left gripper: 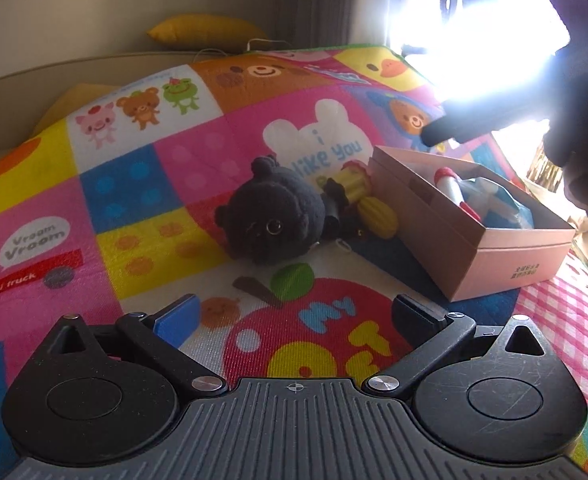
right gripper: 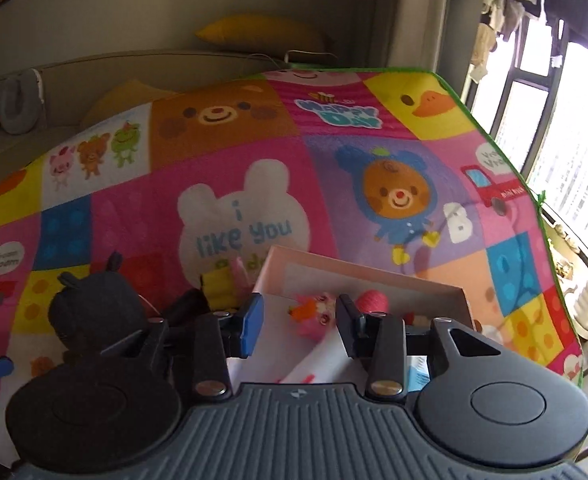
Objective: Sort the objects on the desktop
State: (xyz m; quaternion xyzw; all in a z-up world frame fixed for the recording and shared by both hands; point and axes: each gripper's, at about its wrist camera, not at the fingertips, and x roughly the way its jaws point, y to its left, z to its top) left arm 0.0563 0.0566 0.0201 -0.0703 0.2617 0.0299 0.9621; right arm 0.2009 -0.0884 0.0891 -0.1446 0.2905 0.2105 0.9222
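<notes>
A black plush toy (left gripper: 271,216) lies on the colourful play mat, with a yellow ridged toy (left gripper: 376,210) beside it on its right. A pink cardboard box (left gripper: 494,256) to the right holds several small toys. My left gripper (left gripper: 294,316) is open and empty, low over the mat in front of the plush. My right gripper (right gripper: 298,324) is open above the pink box (right gripper: 366,276), over a small pink and orange toy (right gripper: 314,312). The black plush (right gripper: 93,312) sits to its left. The right gripper's dark body shows at the left wrist view's top right (left gripper: 574,80).
The play mat (left gripper: 153,184) covers the whole surface and its green-trimmed far edge (right gripper: 494,136) drops off near a bright window. A beige sofa with a yellow cushion (right gripper: 261,34) stands behind the mat.
</notes>
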